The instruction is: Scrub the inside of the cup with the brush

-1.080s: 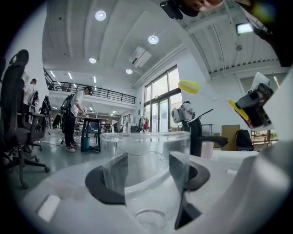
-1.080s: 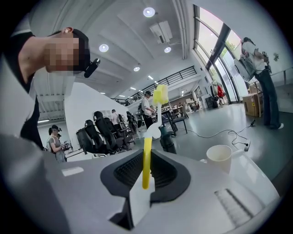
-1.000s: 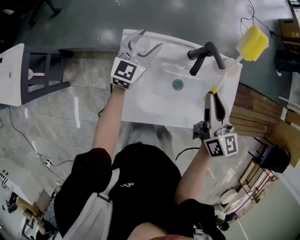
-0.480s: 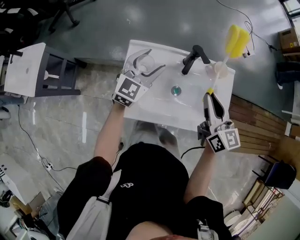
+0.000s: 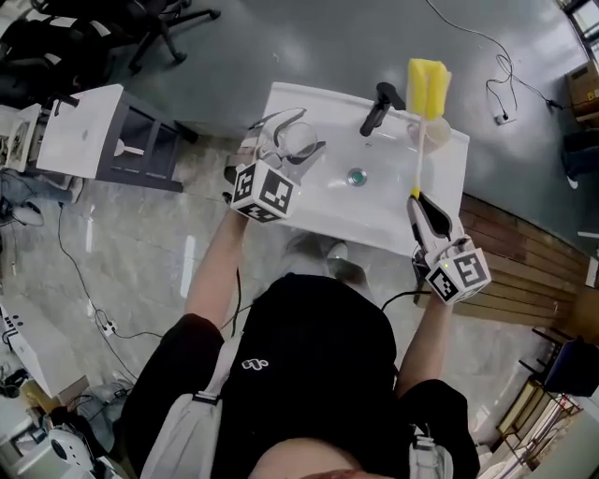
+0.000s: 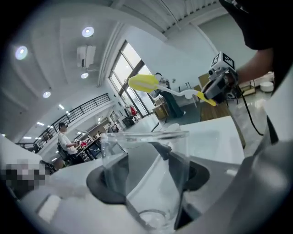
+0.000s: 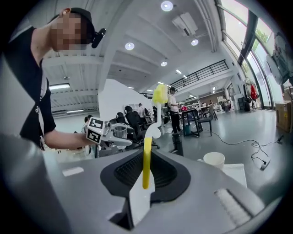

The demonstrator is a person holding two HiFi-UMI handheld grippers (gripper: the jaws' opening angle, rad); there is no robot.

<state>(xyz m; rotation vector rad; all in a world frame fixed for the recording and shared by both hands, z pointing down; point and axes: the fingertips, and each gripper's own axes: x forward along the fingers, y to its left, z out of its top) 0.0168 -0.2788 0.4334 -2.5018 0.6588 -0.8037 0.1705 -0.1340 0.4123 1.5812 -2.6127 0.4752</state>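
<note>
Over the sink (image 5: 314,208), left gripper's (image 5: 294,129) jaws clamp the cup (image 6: 146,176), right gripper's (image 5: 415,198) the brush (image 5: 427,89).

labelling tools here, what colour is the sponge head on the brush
Yellow. The sponge head shows best in the head view.

Grey floor (image 5: 309,42) fills the head view's top, glossy pale tiles (image 5: 122,253) its left, wooden slats (image 5: 524,271) the lower right. A black office chair (image 5: 164,23) stands upper left. Round ceiling lights (image 7: 166,6) and tall windows (image 6: 132,77) brighten the hall.
</note>
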